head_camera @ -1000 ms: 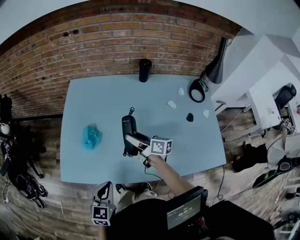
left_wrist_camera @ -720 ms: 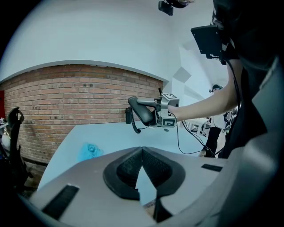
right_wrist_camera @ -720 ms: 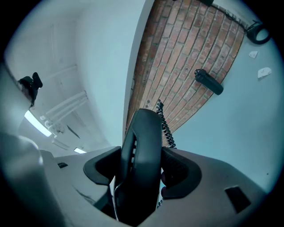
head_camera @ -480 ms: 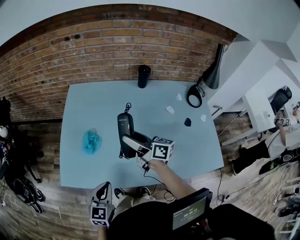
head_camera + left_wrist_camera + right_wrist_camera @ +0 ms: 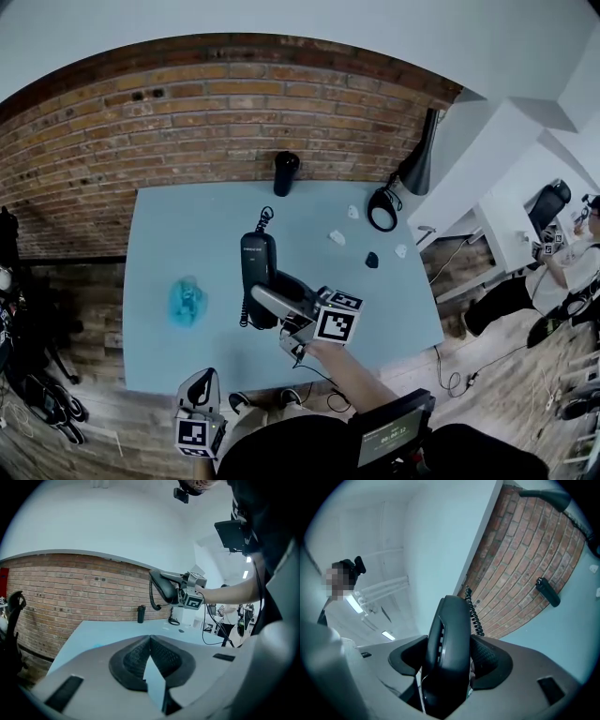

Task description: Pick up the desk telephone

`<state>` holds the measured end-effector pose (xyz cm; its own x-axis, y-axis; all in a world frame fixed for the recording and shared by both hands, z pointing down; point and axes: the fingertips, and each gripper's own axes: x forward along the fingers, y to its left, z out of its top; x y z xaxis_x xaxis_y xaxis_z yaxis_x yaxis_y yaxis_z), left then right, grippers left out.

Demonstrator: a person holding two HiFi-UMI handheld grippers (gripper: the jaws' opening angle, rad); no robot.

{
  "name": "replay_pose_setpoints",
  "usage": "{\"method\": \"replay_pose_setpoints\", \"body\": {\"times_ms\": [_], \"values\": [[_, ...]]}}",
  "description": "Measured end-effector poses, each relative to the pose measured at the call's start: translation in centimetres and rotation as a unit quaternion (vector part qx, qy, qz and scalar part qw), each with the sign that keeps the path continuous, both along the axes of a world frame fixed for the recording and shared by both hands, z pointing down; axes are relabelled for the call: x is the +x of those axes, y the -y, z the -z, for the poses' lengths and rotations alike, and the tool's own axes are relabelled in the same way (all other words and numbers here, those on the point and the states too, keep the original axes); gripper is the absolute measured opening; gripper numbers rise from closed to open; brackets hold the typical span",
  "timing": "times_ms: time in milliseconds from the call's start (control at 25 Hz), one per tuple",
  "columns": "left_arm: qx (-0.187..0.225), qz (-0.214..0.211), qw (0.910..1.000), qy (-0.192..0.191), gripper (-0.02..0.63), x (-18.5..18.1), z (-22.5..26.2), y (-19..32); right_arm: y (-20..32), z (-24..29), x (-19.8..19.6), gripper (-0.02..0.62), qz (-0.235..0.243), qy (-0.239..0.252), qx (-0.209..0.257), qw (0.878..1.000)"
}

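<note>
My right gripper (image 5: 269, 302) is shut on the black desk telephone (image 5: 259, 270) and holds it in the air above the light blue table (image 5: 169, 225). In the right gripper view the telephone (image 5: 447, 644) stands on edge between the two pads, its coiled cord hanging behind it. The left gripper view shows the same telephone (image 5: 164, 585) lifted well above the tabletop. My left gripper (image 5: 202, 392) hangs off the table's near edge, shut with nothing in it, its pads (image 5: 136, 656) meeting at the tips.
A black cylinder (image 5: 285, 173) stands at the table's far edge by the brick wall. A black lamp (image 5: 412, 164) and a cable ring (image 5: 382, 208) sit at the far right. Small white pieces (image 5: 336, 237) and a blue crumpled thing (image 5: 187, 300) lie on the table.
The right gripper has risen with the telephone, lifting it off the table, and the handset has rolled a little. The left gripper has shifted slightly.
</note>
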<state>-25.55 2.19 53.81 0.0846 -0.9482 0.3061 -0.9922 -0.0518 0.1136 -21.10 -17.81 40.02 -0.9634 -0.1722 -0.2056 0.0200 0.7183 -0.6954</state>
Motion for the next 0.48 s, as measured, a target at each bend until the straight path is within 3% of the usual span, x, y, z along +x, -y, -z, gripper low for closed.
{"method": "replay_pose_setpoints", "body": {"times_ms": [480], "values": [[0.039,-0.077,0.9962,0.009,0.014,-3.1,4.7,0.9,-3.9,4.7,3.1,0.296,-0.116,0.009,0.080,0.990]]}}
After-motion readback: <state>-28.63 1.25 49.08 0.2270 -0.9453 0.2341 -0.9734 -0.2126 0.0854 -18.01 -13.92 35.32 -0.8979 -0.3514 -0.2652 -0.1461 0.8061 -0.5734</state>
